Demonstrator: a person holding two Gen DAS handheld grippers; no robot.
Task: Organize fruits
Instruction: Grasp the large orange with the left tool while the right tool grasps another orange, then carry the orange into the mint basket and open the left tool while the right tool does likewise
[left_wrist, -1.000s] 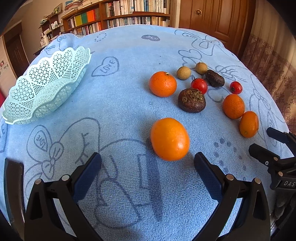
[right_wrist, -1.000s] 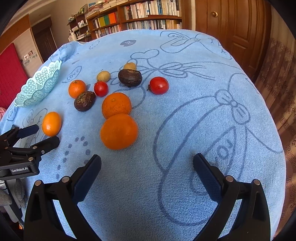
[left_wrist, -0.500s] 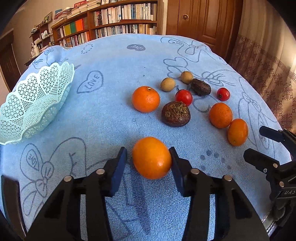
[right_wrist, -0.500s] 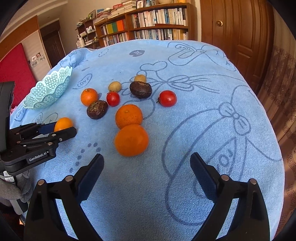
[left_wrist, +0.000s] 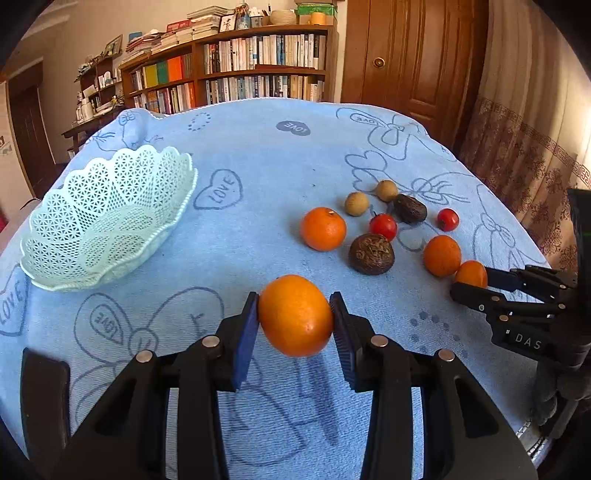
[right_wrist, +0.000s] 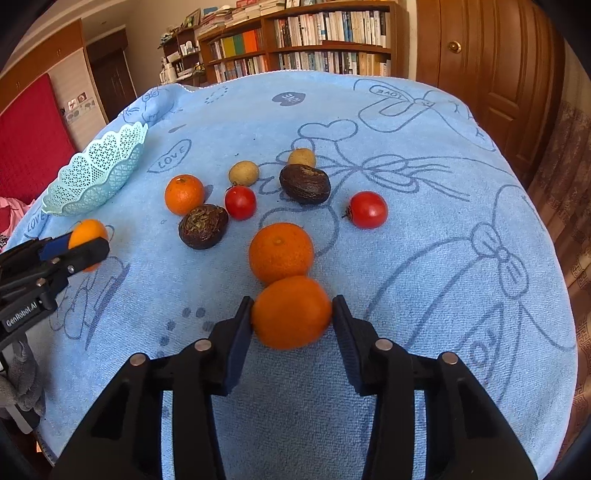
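Left gripper (left_wrist: 295, 321): closed on an orange, both blue pads pressed against its sides.
Left orange (left_wrist: 295, 315): held between the left gripper's pads, in front of the basket and to its right; whether it rests on the cloth cannot be told.
Right gripper (right_wrist: 292, 314): closed on a second orange, a pad touching each side.
Right orange (right_wrist: 291, 312): clamped in the right gripper, touching a third orange (right_wrist: 280, 252) that lies just beyond it, on the far side of the fruit cluster from the basket.
Basket (left_wrist: 55, 236): pale green lattice bowl with a scalloped rim, set on the left part of the counter; nothing is seen inside it.
Counter (left_wrist: 258, 155): covered by a blue cloth printed with hearts and bows.
Loose fruit: a fourth orange (left_wrist: 323, 229) lies nearest the basket; beyond it, away from the basket, are a dark wrinkled fruit (left_wrist: 371, 254), two red tomatoes (left_wrist: 383, 226) (left_wrist: 448, 219), a second dark fruit (left_wrist: 410, 208) and two small tan fruits (left_wrist: 357, 204) (left_wrist: 386, 190).
Background: a bookshelf (left_wrist: 258, 74) and a wooden door (left_wrist: 410, 51) are seen behind the counter.
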